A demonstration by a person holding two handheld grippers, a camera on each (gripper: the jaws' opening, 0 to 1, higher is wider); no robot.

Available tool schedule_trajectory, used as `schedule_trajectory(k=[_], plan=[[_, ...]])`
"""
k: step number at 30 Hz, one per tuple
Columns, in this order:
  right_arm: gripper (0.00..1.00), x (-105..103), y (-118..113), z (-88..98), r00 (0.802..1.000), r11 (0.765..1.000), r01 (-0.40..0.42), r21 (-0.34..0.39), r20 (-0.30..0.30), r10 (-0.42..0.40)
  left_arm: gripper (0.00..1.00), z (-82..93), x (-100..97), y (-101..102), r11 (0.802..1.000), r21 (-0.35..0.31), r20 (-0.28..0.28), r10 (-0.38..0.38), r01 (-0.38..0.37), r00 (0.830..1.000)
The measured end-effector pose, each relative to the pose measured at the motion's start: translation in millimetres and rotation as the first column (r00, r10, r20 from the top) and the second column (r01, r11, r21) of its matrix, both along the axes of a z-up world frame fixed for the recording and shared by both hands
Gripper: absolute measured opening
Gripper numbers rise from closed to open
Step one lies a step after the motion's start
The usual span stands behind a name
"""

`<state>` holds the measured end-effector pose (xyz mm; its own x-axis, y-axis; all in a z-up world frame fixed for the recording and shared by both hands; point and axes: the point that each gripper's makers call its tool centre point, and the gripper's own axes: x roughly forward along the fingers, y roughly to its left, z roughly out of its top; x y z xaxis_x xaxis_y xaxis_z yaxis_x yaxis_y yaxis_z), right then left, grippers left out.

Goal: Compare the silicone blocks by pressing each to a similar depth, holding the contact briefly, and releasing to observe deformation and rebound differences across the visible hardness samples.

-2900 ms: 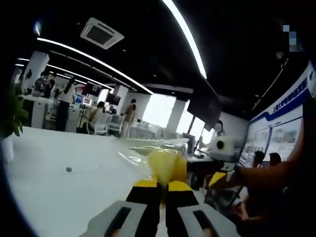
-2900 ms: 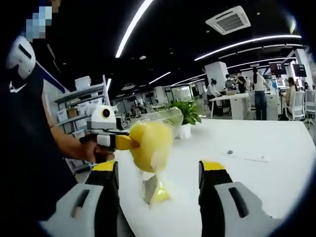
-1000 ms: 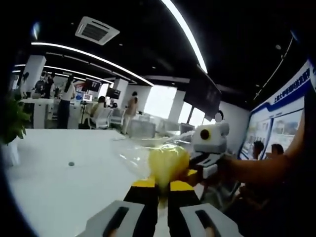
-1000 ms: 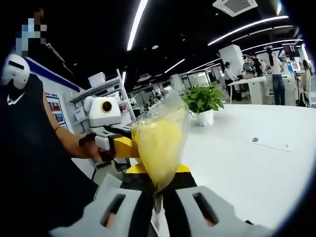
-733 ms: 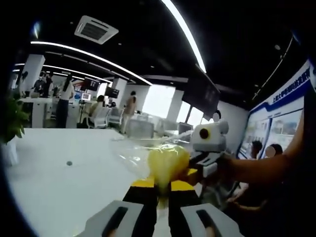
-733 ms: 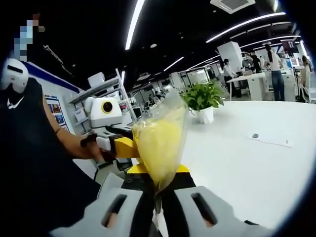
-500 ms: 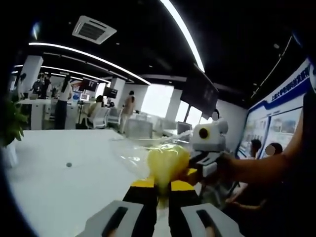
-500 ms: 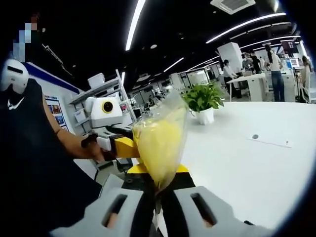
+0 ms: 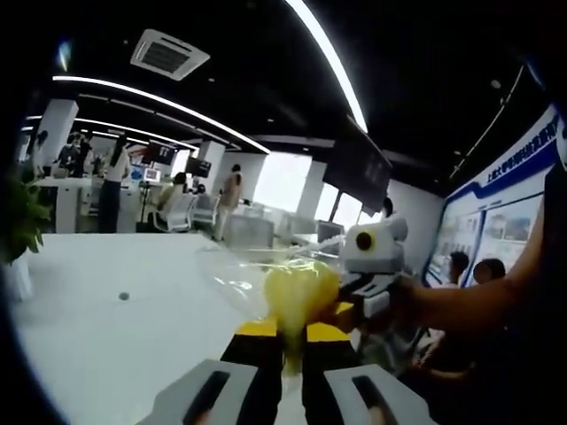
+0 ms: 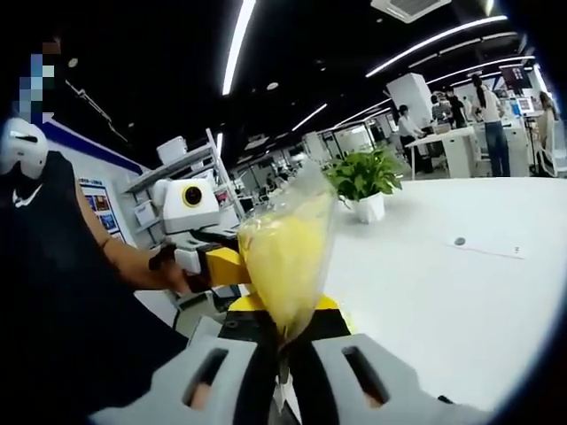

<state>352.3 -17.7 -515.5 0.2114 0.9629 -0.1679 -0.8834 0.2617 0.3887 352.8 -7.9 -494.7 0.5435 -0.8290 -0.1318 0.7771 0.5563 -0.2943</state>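
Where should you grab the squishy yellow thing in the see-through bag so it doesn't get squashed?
Probably by the clear plastic bag's loose film, not the soft yellow lump itself. Both tongs, left and right, pinch the bunched film from opposite sides, so the lump hangs free between them.

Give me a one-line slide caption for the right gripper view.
Right hand-held gripper shut on a clear bag of yellow material, left hand-held gripper gripping its far side, above a white table.

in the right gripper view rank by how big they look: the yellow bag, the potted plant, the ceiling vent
1. yellow bag, though it sits closest to the camera
2. potted plant
3. ceiling vent, cut by the view's edge, so unsure against the plant
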Motion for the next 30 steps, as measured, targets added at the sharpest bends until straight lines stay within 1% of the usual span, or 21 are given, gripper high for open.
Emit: schedule_trajectory(k=[3,4,5,6,7,11,13,15,21,23,27,28,29,30], plan=[[0.00,-1.7,-0.5,-0.8,0.998,1.000,-0.009,-0.009,-0.059,0.008,0.03,-1.0,-1.0,-0.5,1.000,-0.003,-0.011,-0.004,0.004,1.000],[0.00,-1.0,-0.7,-0.8,1.000,1.000,-0.014,-0.015,-0.010,0.014,0.03,-1.1,-1.6,-0.6,1.000,-0.002,-0.012,-0.004,0.004,1.000],[0.00,-0.7,-0.5,-0.3,1.000,1.000,-0.013,-0.011,0.002,0.013,0.03,-1.0,-1.4,-0.6,1.000,-0.002,-0.010,-0.003,0.003,1.000],[0.00,-1.3,-0.7,-0.7,1.000,1.000,-0.019,-0.010,-0.016,0.019,0.03,-0.9,-1.5,-0.8,1.000,-0.007,-0.016,-0.008,0.008,1.000],[0.00,-1.8,-0.5,-0.6,1.000,1.000,-0.021,-0.010,-0.014,0.021,0.04,-1.1,-1.6,-1.1,1.000,-0.009,-0.020,-0.009,0.009,1.000],[0.00,-2.1,0.4,1.3,0.999,0.999,-0.042,-0.021,0.017,0.043,0.05,-0.5,-0.6,-0.3,1.000,-0.013,-0.015,0.004,-0.004,1.000],[0.00,-1.2,1.3,3.5,0.999,0.999,-0.044,-0.021,0.023,0.044,0.05,1.4,1.0,1.7,0.999,-0.039,-0.027,0.015,-0.016,1.000],[0.00,-0.1,2.4,3.7,0.999,0.999,-0.044,-0.028,0.031,0.045,0.04,1.4,1.0,2.2,0.999,-0.035,-0.015,0.017,-0.018,1.000],[0.00,-1.4,1.6,1.7,0.998,0.998,-0.052,-0.024,0.026,0.053,0.04,0.4,0.2,2.3,0.999,-0.037,-0.027,0.015,-0.016,1.000],[0.00,-2.2,1.3,2.9,0.997,0.998,-0.055,-0.025,0.045,0.056,0.04,1.0,-0.1,1.8,0.999,-0.037,-0.022,0.013,-0.014,1.000],[0.00,0.4,-0.2,1.2,0.998,0.998,-0.055,-0.038,0.036,0.056,0.05,-2.0,1.6,-0.1,1.000,-0.028,-0.014,0.013,-0.013,1.000],[0.00,0.5,-0.9,0.2,0.998,0.998,-0.055,-0.040,0.019,0.056,0.05,-3.2,2.5,0.1,1.000,-0.029,-0.018,0.011,-0.011,1.000],[0.00,1.1,-0.8,-0.8,0.998,0.997,-0.059,-0.043,0.024,0.060,0.05,-4.6,2.6,0.0,0.999,-0.035,-0.030,0.005,-0.006,1.000],[0.00,0.8,-1.1,-1.8,0.998,0.997,-0.060,-0.048,0.023,0.061,0.05,-4.6,2.1,-0.1,0.999,-0.033,-0.028,0.007,-0.008,1.000]])
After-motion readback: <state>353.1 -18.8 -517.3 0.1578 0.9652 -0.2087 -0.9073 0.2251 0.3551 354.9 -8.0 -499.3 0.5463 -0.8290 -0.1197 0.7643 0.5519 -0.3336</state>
